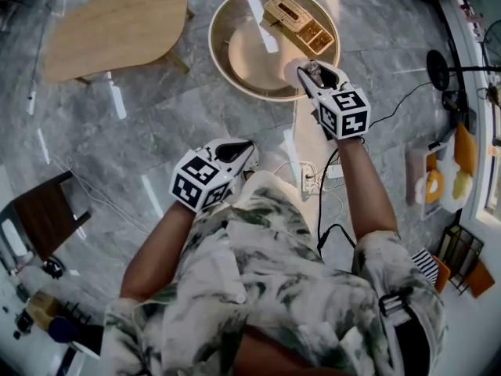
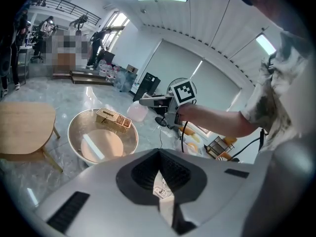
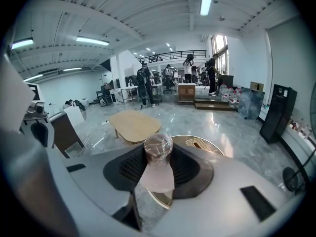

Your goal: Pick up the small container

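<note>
Nearest, at 7 o'clock in the head view: left gripper (image 2: 159,154), jaws narrow with the tips about touching, nothing in them. It hangs by the person's waist, well apart from the action, so there is no backup if the load slips.

Below it on the floor at 6 o'clock: power strip and cables (image 1: 313,180). A black lead runs up by the right forearm. Risk: a wide swing could snag it and jerk the grip.

Right gripper (image 1: 313,75) at 1 o'clock, jaws part-way apart and clamped on the small container (image 3: 158,149). It is a clear thin-walled plastic pot with a crinkled film top, off the ground and pinched only out at the fingertips.

Main risks, judged:
- soft walls buckle if squeezed harder, and the pot pops out
- slick plastic slides off the tips if the gripper tips further down
- film top may come loose; contents cannot be made out

Beyond, at 12 o'clock: round metal tray (image 1: 227,61) with a wooden box (image 1: 296,20) in it. The pot hangs over the tray's near rim, so a drop hits the rim or the hard stone floor and bounces.

Wooden table (image 1: 117,26) at 10 o'clock, well apart, no hazard.
</note>
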`<state>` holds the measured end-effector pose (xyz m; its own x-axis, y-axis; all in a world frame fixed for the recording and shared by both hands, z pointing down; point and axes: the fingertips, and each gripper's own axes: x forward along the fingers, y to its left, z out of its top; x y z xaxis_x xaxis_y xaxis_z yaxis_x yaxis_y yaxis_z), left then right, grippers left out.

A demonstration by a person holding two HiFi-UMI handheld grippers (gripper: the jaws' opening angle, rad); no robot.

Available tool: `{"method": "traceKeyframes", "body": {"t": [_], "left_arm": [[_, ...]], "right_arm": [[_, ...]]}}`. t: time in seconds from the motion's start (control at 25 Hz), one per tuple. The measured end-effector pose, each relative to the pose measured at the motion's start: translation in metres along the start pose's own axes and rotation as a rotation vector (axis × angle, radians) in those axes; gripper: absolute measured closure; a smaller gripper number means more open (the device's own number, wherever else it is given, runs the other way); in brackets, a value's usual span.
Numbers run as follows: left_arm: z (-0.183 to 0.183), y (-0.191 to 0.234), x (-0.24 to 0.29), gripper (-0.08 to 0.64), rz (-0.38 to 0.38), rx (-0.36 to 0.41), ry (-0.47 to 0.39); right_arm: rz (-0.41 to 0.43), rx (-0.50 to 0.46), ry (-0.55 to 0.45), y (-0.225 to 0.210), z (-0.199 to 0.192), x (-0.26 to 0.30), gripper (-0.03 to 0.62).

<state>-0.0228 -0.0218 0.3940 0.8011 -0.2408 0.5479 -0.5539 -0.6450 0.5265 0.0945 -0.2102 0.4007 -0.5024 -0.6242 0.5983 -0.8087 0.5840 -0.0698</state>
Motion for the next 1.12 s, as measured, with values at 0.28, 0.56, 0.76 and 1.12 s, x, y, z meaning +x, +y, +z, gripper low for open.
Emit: {"method": "traceKeyframes", "body": {"t": [0.28,0.56,0.76,1.12], "left_arm": [[-0.004,-0.006,-0.002,0.538,-0.006,0.002,0.001],[-0.008,-0.008,0.000,0.538,-0.006,-0.004,0.005],[-0.006,-0.006,0.000,0.538,-0.004,-0.007,0.006],[-0.005,-0.001,0.003,0.538,0.001,-0.015,0.008]], "right_arm": [[0.013,-0.012,0.003,0.010,0.008,-0.013,0.435],[0.021,-0.021,0.009,0.014,0.007,-0.019,0.436],[0.026,-0.025,0.014,0.013,0.009,-0.018,0.436],[0.033,-0.031,0.018,0.010,0.010,-0.013,0.436]]}}
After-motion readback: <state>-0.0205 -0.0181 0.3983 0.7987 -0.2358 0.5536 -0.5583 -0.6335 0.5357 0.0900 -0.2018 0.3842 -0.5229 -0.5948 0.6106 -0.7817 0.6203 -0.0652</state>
